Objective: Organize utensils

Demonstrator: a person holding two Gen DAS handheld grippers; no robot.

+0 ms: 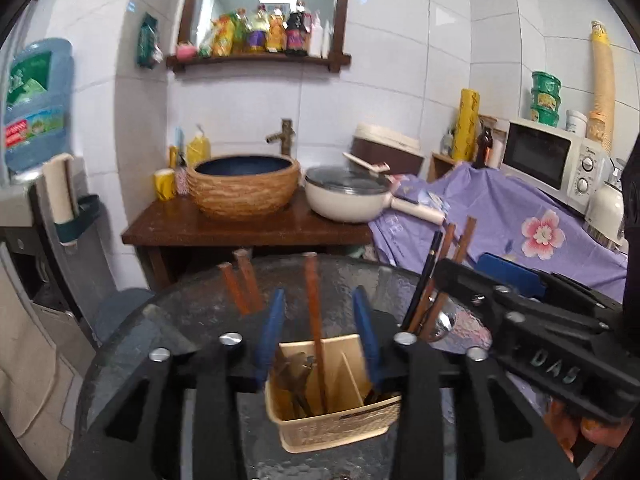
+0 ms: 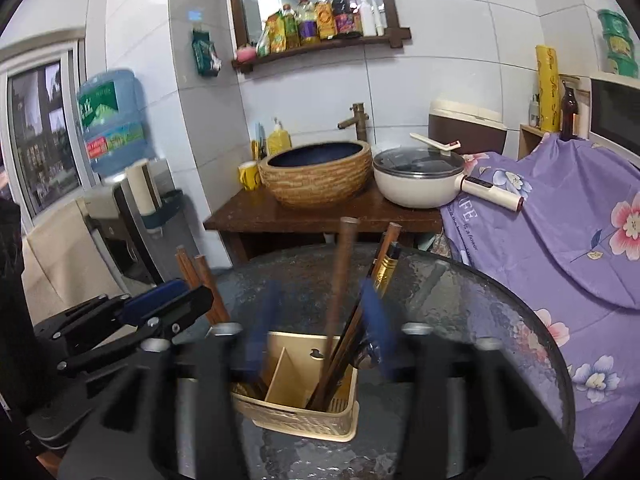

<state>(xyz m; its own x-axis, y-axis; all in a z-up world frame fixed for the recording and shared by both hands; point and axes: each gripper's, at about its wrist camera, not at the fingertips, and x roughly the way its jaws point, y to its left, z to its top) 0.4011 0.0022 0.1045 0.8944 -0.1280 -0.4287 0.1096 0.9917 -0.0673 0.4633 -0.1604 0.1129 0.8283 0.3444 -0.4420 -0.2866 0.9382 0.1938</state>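
A beige slotted utensil basket (image 1: 340, 428) (image 2: 304, 420) with a slanted divider stands on the round dark glass table (image 1: 160, 340) (image 2: 480, 320). My left gripper (image 1: 320, 336) hangs over it, open, blue pads (image 1: 276, 332) apart. A brown chopstick (image 1: 312, 300) stands in the basket between them, untouched, with dark metal cutlery (image 1: 296, 368) beside it. My right gripper (image 2: 320, 320) is also open over the basket's other side. Several chopsticks (image 2: 340, 288) lean between its blurred pads (image 2: 376, 320). Two more chopsticks (image 1: 240, 284) lean out to the left. A spoon (image 1: 444, 320) shows at the right.
Beyond the table a wooden counter (image 1: 248, 228) bears a woven-look basin (image 1: 244, 188), a faucet and a white lidded pot (image 1: 348, 196). A purple flowered cloth (image 2: 560, 220) covers furniture at the right, with a microwave (image 1: 556, 160) on it. A water dispenser (image 2: 116, 128) stands at the left.
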